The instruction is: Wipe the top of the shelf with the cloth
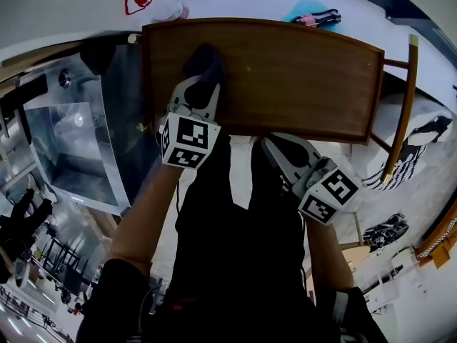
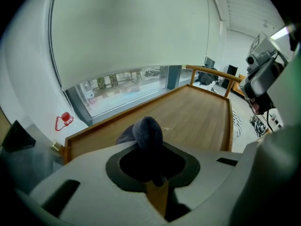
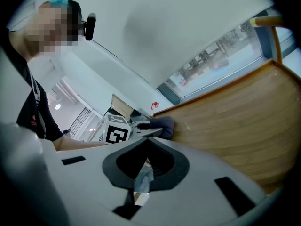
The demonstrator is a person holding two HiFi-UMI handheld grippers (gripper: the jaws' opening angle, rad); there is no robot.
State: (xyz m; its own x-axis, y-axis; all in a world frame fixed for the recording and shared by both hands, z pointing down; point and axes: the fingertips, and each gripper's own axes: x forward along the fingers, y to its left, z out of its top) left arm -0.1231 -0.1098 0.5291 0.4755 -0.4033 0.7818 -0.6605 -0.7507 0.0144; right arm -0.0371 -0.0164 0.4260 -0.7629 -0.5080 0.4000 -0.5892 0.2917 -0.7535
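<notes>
Left claw (image 1: 202, 84): clamped on dark cloth (image 1: 206, 59) atop wooden shelf (image 1: 300, 77). Right claw (image 1: 277, 148): closed, empty, at near edge.

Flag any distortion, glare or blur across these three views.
Head view: fisheye bows the edges of the shelf top, and the lower half is very dark. Left gripper view: the cloth, close to the lens, looks soft; the wall behind is evenly bright. Right gripper view: black vignetted corners, overlaid mosaic upper left.

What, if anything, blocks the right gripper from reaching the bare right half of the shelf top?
Probably nothing, so yes. The right gripper hangs at the near edge of the shelf top; the cloth and left gripper are over its left part.
</notes>
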